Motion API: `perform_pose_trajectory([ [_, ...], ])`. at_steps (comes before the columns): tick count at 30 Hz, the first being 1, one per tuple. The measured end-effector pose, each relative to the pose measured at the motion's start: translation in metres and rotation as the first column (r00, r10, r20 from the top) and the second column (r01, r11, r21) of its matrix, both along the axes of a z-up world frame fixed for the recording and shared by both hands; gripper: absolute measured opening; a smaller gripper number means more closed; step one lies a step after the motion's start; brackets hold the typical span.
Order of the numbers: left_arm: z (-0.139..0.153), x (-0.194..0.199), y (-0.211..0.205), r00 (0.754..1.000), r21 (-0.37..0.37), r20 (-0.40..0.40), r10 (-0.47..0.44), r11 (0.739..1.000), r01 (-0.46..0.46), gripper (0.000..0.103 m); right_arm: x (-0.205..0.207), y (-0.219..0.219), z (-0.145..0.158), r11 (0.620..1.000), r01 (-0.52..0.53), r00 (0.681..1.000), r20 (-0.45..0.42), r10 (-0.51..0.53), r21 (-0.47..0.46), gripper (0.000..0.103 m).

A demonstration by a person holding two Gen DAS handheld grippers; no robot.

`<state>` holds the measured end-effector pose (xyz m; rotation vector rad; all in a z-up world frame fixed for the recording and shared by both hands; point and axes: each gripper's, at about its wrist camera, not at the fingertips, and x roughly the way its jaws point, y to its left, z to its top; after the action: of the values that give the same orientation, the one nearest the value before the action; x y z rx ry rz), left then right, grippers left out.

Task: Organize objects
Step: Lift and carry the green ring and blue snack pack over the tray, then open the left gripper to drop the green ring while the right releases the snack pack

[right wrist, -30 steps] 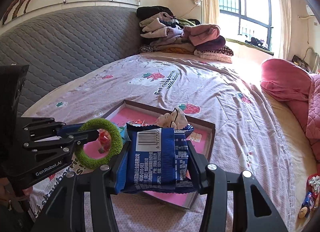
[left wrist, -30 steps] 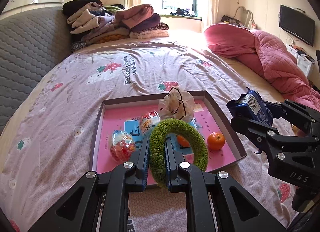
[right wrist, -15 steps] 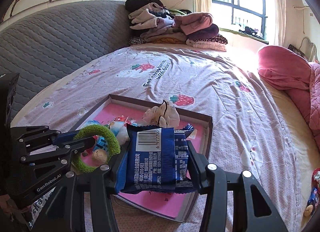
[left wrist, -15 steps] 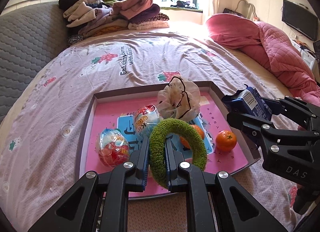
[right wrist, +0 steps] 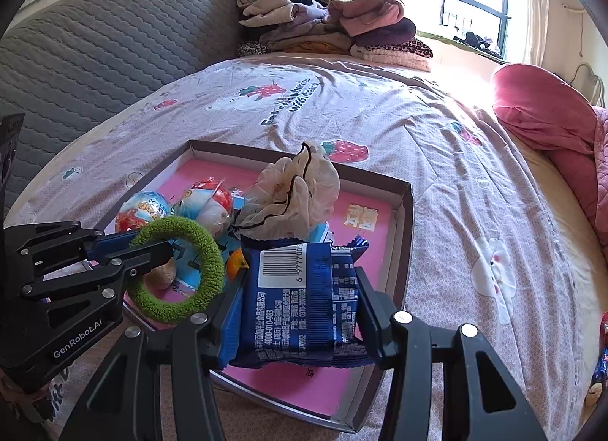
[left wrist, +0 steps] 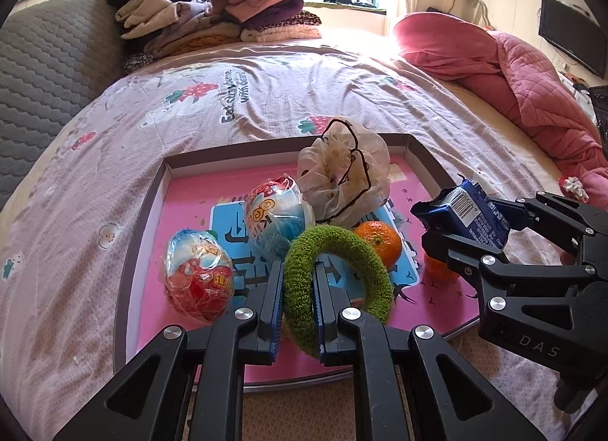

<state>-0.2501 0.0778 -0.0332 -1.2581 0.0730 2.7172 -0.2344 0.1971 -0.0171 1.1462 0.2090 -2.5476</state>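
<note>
A shallow pink-floored box tray lies on the bed. Over its near edge my left gripper is shut on a fuzzy green ring, which stands upright between the pads. To the right, my right gripper is shut on a blue snack packet, held above the tray's near right part. In the tray lie two wrapped toy eggs, a cream scrunchie and two small oranges.
A purple strawberry-print sheet covers the bed. Folded clothes are stacked at the far end by the grey padded headboard. A pink quilt is heaped on the right. Small wrapped items lie at the bed's right edge.
Both grippers have sunk toward the tray with their loads, so the tray and its contents look larger and nearer. Neither grip has changed.
</note>
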Motion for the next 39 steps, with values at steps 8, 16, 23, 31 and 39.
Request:
perform_pose_trajectory([
  [8,-0.007,-0.002,-0.001,1.000,-0.003,0.011,-0.003,1.000,0.003,0.015,-0.005,-0.001,-0.009,1.000,0.014,1.000,0.016,-0.014,0.016,0.052],
  [16,-0.010,-0.003,-0.001,1.000,-0.006,0.024,-0.009,1.000,0.009,0.016,-0.006,-0.007,-0.013,0.999,0.018,1.000,0.020,-0.019,0.046,0.052],
  [23,-0.009,0.000,0.001,0.999,-0.006,0.026,-0.019,1.000,0.019,0.034,-0.006,-0.010,-0.014,0.998,0.016,0.999,0.032,-0.018,0.066,0.056],
  [31,-0.005,0.003,0.001,1.000,-0.017,0.015,-0.014,1.000,0.015,0.048,-0.006,-0.009,-0.013,0.997,0.023,0.999,0.023,-0.025,0.068,0.058],
  [39,-0.001,0.005,-0.003,1.000,-0.016,0.008,-0.001,1.000,0.001,0.057,-0.007,-0.004,-0.009,0.997,0.040,0.999,0.017,-0.041,0.061,0.060],
])
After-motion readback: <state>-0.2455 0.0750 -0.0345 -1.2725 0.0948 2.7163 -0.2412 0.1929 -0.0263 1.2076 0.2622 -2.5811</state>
